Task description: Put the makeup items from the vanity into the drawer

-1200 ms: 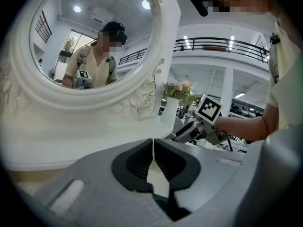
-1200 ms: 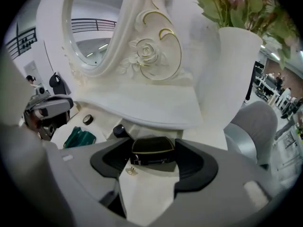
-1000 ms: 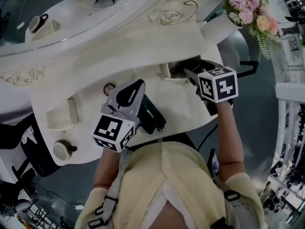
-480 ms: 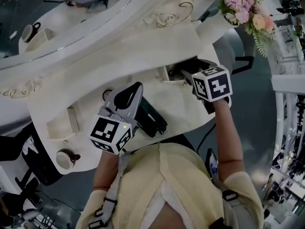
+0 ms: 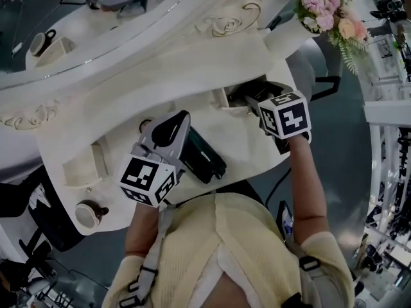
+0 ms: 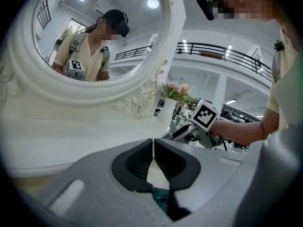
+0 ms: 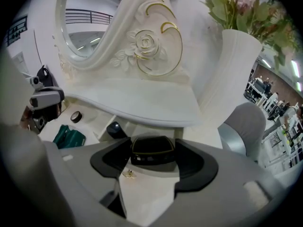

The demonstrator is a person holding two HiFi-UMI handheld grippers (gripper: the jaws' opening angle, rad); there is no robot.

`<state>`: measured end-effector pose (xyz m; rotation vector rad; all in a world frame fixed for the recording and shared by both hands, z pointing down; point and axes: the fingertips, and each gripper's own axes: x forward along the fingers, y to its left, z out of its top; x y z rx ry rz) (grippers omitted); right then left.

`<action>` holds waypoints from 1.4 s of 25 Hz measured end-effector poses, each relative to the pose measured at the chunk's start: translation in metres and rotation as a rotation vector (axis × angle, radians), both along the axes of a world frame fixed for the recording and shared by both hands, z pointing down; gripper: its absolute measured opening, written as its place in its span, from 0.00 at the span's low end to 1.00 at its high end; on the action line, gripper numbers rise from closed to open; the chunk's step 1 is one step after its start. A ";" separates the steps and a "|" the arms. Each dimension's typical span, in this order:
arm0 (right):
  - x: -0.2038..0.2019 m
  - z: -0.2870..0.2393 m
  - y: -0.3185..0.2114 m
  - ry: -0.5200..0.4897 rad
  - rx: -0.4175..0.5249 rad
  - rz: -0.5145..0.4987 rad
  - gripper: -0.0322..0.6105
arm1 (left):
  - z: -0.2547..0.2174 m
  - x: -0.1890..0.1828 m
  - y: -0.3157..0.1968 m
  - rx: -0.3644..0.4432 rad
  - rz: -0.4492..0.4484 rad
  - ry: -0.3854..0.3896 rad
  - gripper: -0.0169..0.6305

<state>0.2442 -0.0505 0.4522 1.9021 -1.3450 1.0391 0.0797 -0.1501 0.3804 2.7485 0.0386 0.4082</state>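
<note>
Right gripper edged leftward, clamping black compact; left gripper closed.

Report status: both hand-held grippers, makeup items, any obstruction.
Right hand-held gripper shut on black compact. Left hand-held gripper shut, empty. Teal pouch lies on vanity. No obstruction visible.

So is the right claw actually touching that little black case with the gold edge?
Touching. The right gripper view shows the black case sitting between the right gripper's two dark pads, pressed against both, with no gap on either side.
</note>
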 end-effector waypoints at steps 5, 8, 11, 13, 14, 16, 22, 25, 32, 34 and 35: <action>-0.001 -0.004 0.003 -0.018 0.020 -0.005 0.50 | 0.000 -0.008 0.000 0.004 -0.040 -0.008 0.05; -0.004 -0.008 0.003 -0.021 0.038 -0.030 0.49 | -0.001 -0.016 0.000 0.012 -0.077 -0.019 0.05; -0.009 -0.016 0.004 -0.024 0.064 -0.055 0.47 | -0.004 -0.024 0.000 0.022 -0.115 -0.025 0.05; -0.015 -0.023 0.004 -0.029 0.090 -0.078 0.47 | -0.004 -0.032 0.001 0.032 -0.139 -0.034 0.05; -0.019 -0.027 0.005 -0.031 0.105 -0.091 0.47 | -0.003 -0.036 0.001 0.037 -0.152 -0.041 0.05; -0.026 -0.037 0.008 -0.034 0.135 -0.116 0.46 | -0.002 -0.044 0.004 0.041 -0.180 -0.051 0.05; -0.043 -0.069 0.017 -0.031 0.237 -0.180 0.45 | -0.007 -0.067 0.016 0.060 -0.250 -0.070 0.05; -0.053 -0.085 0.019 -0.040 0.294 -0.218 0.45 | -0.014 -0.077 0.021 0.080 -0.282 -0.068 0.05; -0.094 -0.122 0.008 -0.048 0.417 -0.384 0.45 | -0.033 -0.109 0.027 0.141 -0.408 -0.052 0.05; -0.108 -0.131 0.003 -0.052 0.449 -0.441 0.44 | -0.037 -0.121 0.031 0.157 -0.452 -0.052 0.05; -0.116 -0.134 -0.001 -0.055 0.463 -0.471 0.44 | -0.039 -0.127 0.033 0.163 -0.477 -0.051 0.05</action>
